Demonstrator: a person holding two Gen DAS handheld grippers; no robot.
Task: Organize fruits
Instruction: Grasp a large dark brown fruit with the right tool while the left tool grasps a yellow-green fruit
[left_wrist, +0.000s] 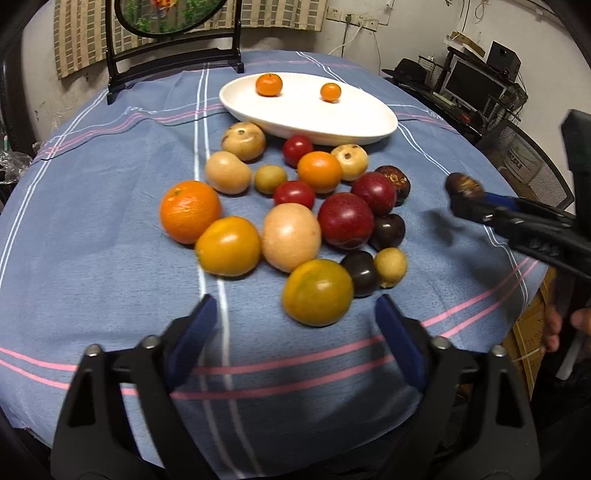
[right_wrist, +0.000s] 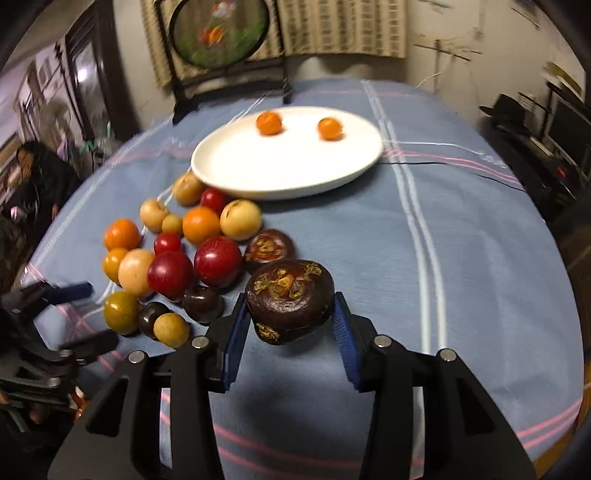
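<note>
My right gripper (right_wrist: 289, 304) is shut on a dark brown mangosteen (right_wrist: 290, 291) and holds it above the cloth, to the right of the fruit pile; the mangosteen (left_wrist: 464, 186) also shows in the left wrist view. My left gripper (left_wrist: 295, 314) is open at the near edge of the pile, with a yellow-green fruit (left_wrist: 317, 292) just ahead of its tips and untouched. Several oranges, red plums, tan and dark fruits lie clustered on the cloth. A white oval plate (left_wrist: 369, 129) behind them carries two small oranges (left_wrist: 269, 84).
A blue striped cloth (left_wrist: 110, 240) covers the round table. A dark-framed round screen (left_wrist: 173, 48) stands at the far edge behind the plate. A second mangosteen (right_wrist: 269, 249) lies at the pile's right. A person (right_wrist: 40, 177) sits beyond the table's left side.
</note>
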